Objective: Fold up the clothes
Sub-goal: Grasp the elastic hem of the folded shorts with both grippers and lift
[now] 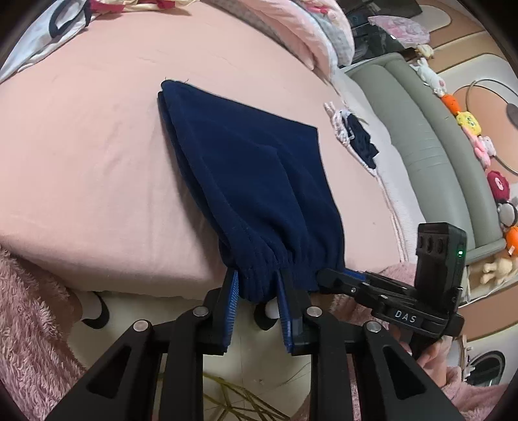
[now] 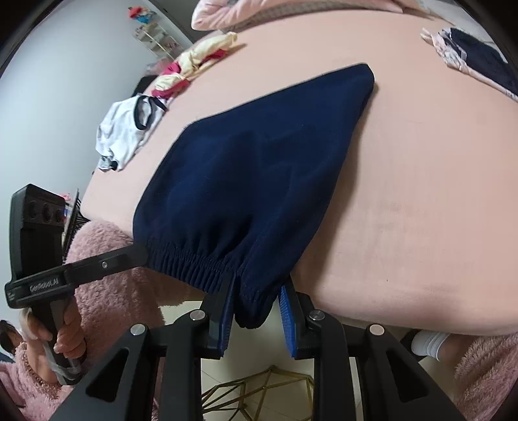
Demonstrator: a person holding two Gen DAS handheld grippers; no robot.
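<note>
Folded navy blue trousers (image 1: 249, 171) lie on the pink bed (image 1: 97, 162), their elastic waistband hanging just over the near edge. My left gripper (image 1: 259, 280) is shut on the waistband at one end. My right gripper (image 2: 257, 291) is shut on the waistband's other end, and the trousers (image 2: 259, 162) stretch away from it across the bed (image 2: 421, 194). Each gripper shows in the other's view: the right one (image 1: 327, 278) at the lower right, the left one (image 2: 142, 254) at the lower left.
A white top with dark trim (image 2: 126, 129) and red and yellow clothes (image 2: 191, 64) lie at the bed's far side. A small pink and navy pile (image 1: 356, 136) sits near the grey padded headboard (image 1: 421, 145). Pink pillows (image 1: 291, 29) lie behind. The floor lies below the bed edge.
</note>
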